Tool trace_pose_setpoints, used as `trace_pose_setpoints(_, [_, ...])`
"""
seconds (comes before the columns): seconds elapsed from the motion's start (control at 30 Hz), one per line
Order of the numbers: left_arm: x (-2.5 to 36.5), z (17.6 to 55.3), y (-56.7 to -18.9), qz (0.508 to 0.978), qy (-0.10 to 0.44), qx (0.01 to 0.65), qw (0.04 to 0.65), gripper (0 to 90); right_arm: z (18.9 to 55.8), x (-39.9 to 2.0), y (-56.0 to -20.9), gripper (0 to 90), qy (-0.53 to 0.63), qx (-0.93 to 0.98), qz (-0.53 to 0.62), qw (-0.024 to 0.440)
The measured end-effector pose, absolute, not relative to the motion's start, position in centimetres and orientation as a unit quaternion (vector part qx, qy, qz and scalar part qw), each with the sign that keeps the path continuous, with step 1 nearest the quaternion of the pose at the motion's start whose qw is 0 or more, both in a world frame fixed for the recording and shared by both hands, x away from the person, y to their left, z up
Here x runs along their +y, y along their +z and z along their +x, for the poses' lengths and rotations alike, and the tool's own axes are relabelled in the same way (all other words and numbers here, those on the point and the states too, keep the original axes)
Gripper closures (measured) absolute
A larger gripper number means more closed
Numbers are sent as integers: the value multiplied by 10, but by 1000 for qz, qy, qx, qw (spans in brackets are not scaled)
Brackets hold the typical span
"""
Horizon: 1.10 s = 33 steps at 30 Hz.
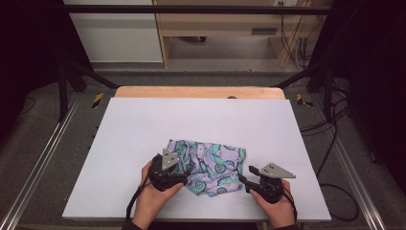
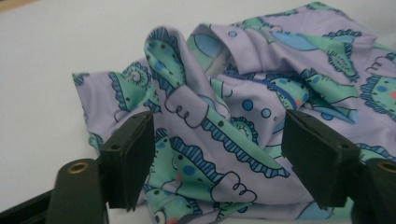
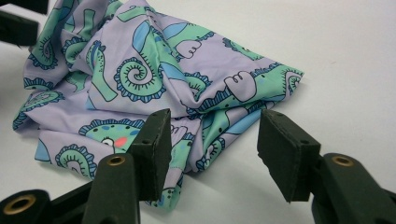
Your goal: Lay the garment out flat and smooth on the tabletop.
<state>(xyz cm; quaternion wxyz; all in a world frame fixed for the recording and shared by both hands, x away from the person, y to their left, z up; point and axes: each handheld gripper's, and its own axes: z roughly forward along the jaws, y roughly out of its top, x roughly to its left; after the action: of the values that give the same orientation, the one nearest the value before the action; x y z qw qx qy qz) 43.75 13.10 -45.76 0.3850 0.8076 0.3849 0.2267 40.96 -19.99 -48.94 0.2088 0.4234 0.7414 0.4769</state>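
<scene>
the high view shows the whole white bench (image 1: pixel 143 129) with the crumpled cloth (image 1: pixel 210 165) near its front edge, between the two hands; the cloth is lilac with a green and blue cartoon pattern. it also shows the wooden strip (image 1: pixel 198 92) at the far edge of the bench, the grey floor, a light wooden cabinet (image 1: pixel 230 24) behind, and black cables (image 1: pixel 330 124) lying on the right.

the left gripper view shows what the high view hides: the folds of the cloth (image 2: pixel 243 93) rise in a bunch, and the lower part lies between the two black fingers (image 2: pixel 133 158). the right gripper view shows the cloth (image 3: pixel 154 79) from the other side, with one corner pointing to the right on the bare bench (image 3: pixel 345 56).

the left gripper (image 1: pixel 184 178) has its fingers apart, about the wide side of the cloth, and the pads are not pressing on it. the right gripper (image 1: pixel 245 179) also has its fingers (image 3: pixel 287 154) apart. the left finger of it stands just beside the cloth edge, and the other finger stands over bare bench. it holds nothing.
</scene>
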Motion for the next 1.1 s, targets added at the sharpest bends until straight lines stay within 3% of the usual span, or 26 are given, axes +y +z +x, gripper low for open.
trace_pose_setpoints(0.13, [129,439,-467,814,238,382,368,367,409,-200,-489,448,478,741,423,209])
trace_pose_setpoints(0.17, [131,439,-468,813,234,381,371,438,409,-200,-489,448,478,741,423,208])
trace_pose_setpoints(0.23, [142,439,-469,815,229,376,377,692,410,-201,-489,448,477,742,422,209])
trace_pose_setpoints(0.3, [151,436,-467,814,229,374,381,805,410,-201,-489,448,477,741,423,209])
trace_pose_setpoints(0.37, [162,432,-463,812,234,372,383,849,410,-200,-489,448,477,742,423,209])
trace_pose_setpoints(0.8, [222,389,-464,842,206,366,339,847,410,-200,-490,448,475,742,424,209])
trace_pose_setpoints(0.97, [221,385,-466,845,211,359,337,730,410,-199,-490,447,474,742,426,209])
trace_pose_setpoints(1.1, [214,392,-455,834,226,355,358,550,410,-200,-491,446,475,741,426,207])
